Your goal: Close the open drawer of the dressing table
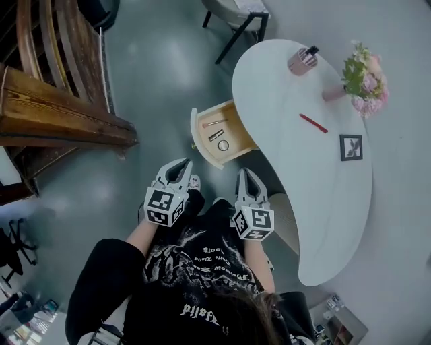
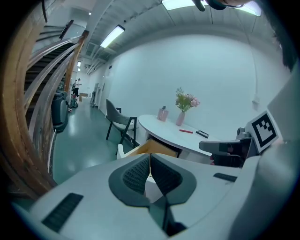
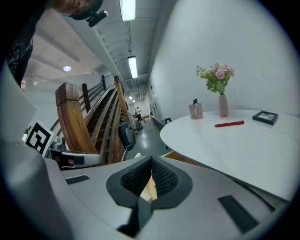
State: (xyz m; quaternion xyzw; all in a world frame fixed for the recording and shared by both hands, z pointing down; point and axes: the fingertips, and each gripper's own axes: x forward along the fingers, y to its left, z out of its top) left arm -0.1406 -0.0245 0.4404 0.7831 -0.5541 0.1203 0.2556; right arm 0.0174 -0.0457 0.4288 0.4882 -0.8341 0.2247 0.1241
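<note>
- Left gripper (image 1: 180,165): the jaws are fully closed with the pads meeting at the tips, and nothing is gripped between them.
- Right gripper (image 1: 246,174): the jaws are likewise closed tip to tip and hold nothing.
- Both grippers are held side by side in front of the person and point toward the drawer (image 1: 202,141). They are near it but clear of its front panel.
- The drawer stands pulled out from the left edge of the dressing table (image 1: 303,195), as seen in the head view. Its wooden interior is exposed and holds a few small items (image 1: 219,133).
- On the white tabletop stand a pink holder (image 1: 302,60) and a vase of flowers (image 1: 363,75). A red pen (image 1: 313,123) and a framed picture (image 1: 351,147) lie flat nearer the middle.
- A chair (image 1: 237,15) stands beyond the table, and a wooden staircase (image 1: 54,101) lies well apart to the left.
</note>
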